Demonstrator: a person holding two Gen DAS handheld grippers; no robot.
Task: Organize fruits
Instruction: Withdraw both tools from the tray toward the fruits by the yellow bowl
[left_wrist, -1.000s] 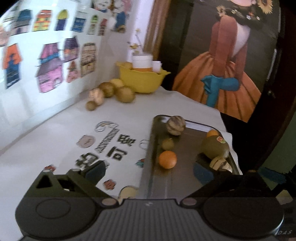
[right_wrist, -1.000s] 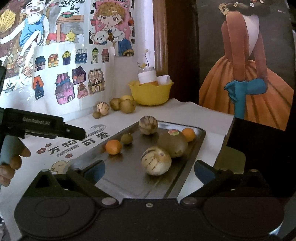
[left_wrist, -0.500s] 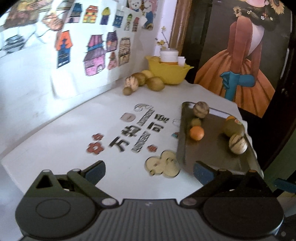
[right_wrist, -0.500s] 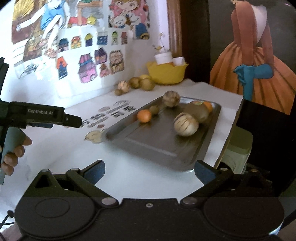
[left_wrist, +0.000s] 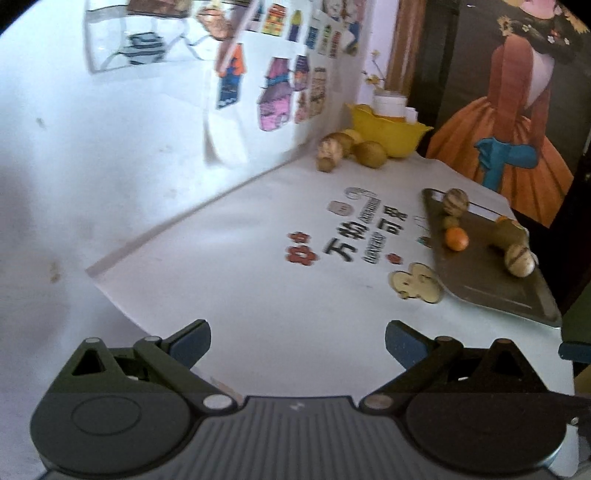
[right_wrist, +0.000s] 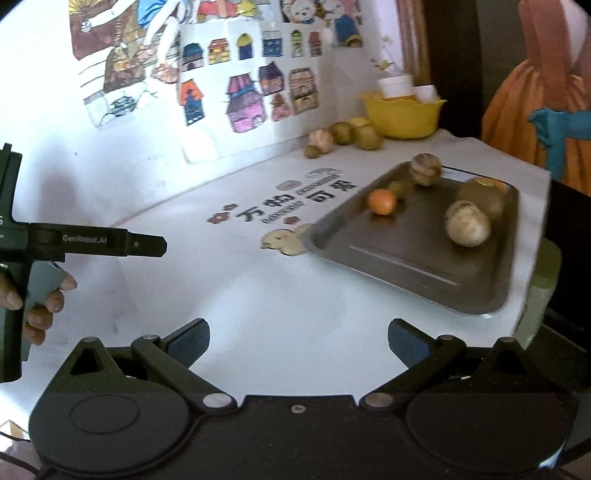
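Both tongs, left (left_wrist: 297, 338) and right (right_wrist: 298, 338), are spread and empty; I've pulled them back from the tray (right_wrist: 406, 254), which now sits far right on the tabletop (left_wrist: 258, 295), its fruits (right_wrist: 467, 228) untouched. Sorting looks finished or paused.

The left gripper (left_wrist: 297, 341) hangs wide-jawed over the white table (left_wrist: 258, 314), well short of the metal tray (left_wrist: 491, 280). On the tray sit an orange (left_wrist: 456, 238) and what look like striped melons, slightly blurred.
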